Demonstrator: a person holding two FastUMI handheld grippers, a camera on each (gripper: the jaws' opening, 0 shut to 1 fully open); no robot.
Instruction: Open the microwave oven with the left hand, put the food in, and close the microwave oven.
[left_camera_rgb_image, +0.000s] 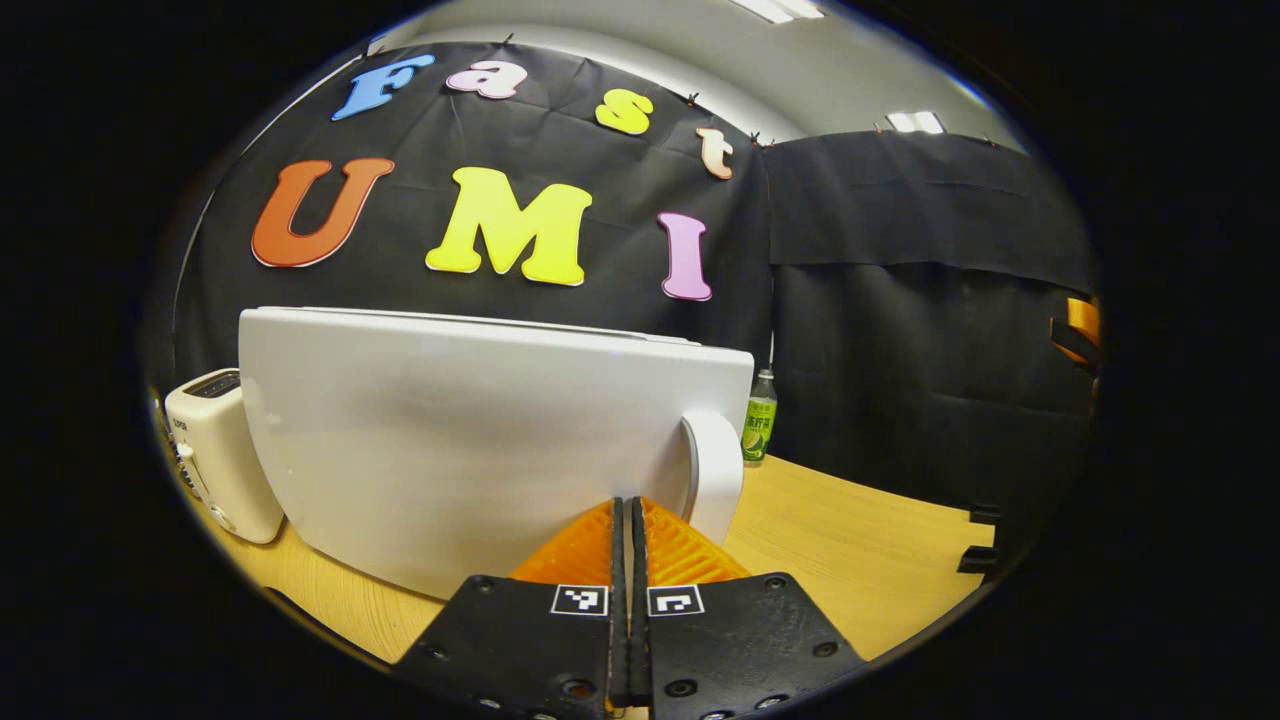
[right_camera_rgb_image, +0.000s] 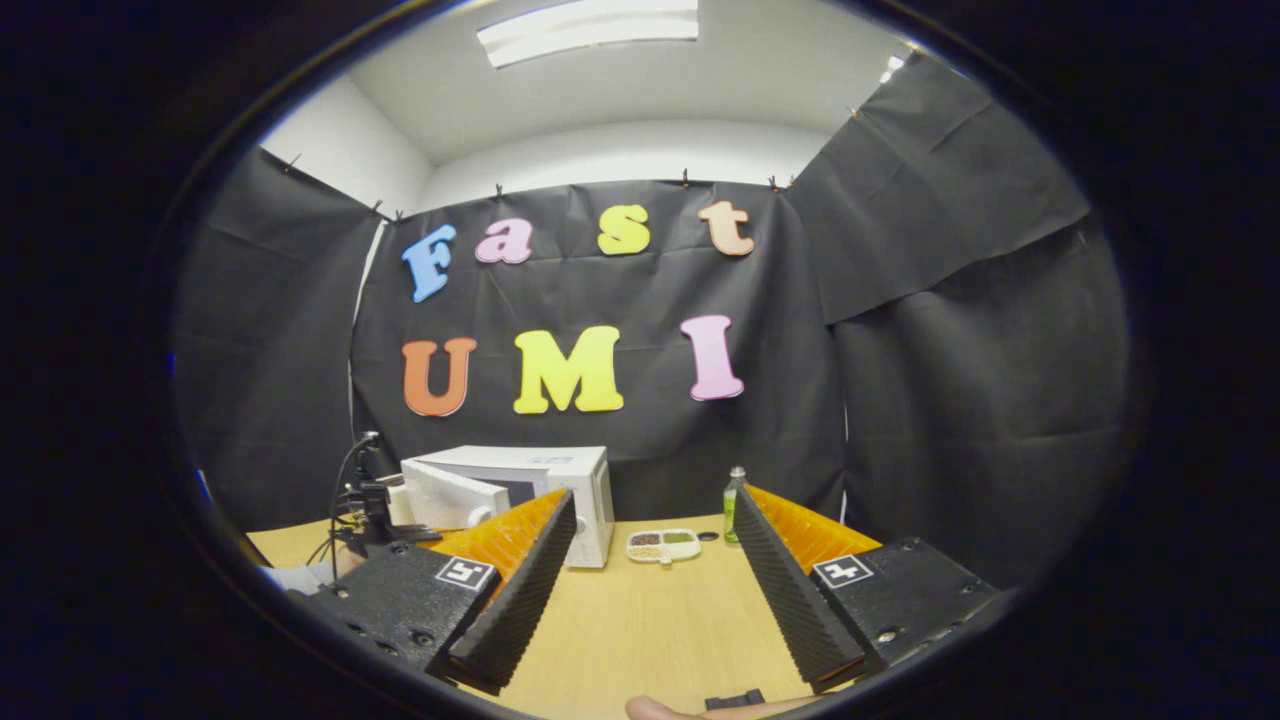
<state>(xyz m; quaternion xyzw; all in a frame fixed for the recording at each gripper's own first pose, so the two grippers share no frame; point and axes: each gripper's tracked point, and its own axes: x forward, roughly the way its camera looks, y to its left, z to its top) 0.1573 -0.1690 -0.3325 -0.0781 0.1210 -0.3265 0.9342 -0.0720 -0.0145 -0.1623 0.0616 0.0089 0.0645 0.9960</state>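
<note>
The white microwave (right_camera_rgb_image: 560, 490) stands at the back of the wooden table with its door (left_camera_rgb_image: 470, 440) swung partly open. In the left gripper view the door's outer face is close ahead, its white handle (left_camera_rgb_image: 715, 480) just right of my fingertips. My left gripper (left_camera_rgb_image: 630, 512) is shut, with nothing between its fingers, which rest against the door beside the handle. Seen from the right gripper view, the left gripper (right_camera_rgb_image: 372, 505) sits at the door's edge. The food, a white compartment tray (right_camera_rgb_image: 663, 545), lies on the table right of the microwave. My right gripper (right_camera_rgb_image: 655, 497) is wide open, well short of the tray.
A cream toaster (left_camera_rgb_image: 215, 450) stands left of the microwave. A green drink bottle (right_camera_rgb_image: 735, 505) is just right of the tray, near the back wall. The wooden table (right_camera_rgb_image: 640, 620) stretches between my right gripper and the tray. A sleeve (right_camera_rgb_image: 300, 575) shows at the left.
</note>
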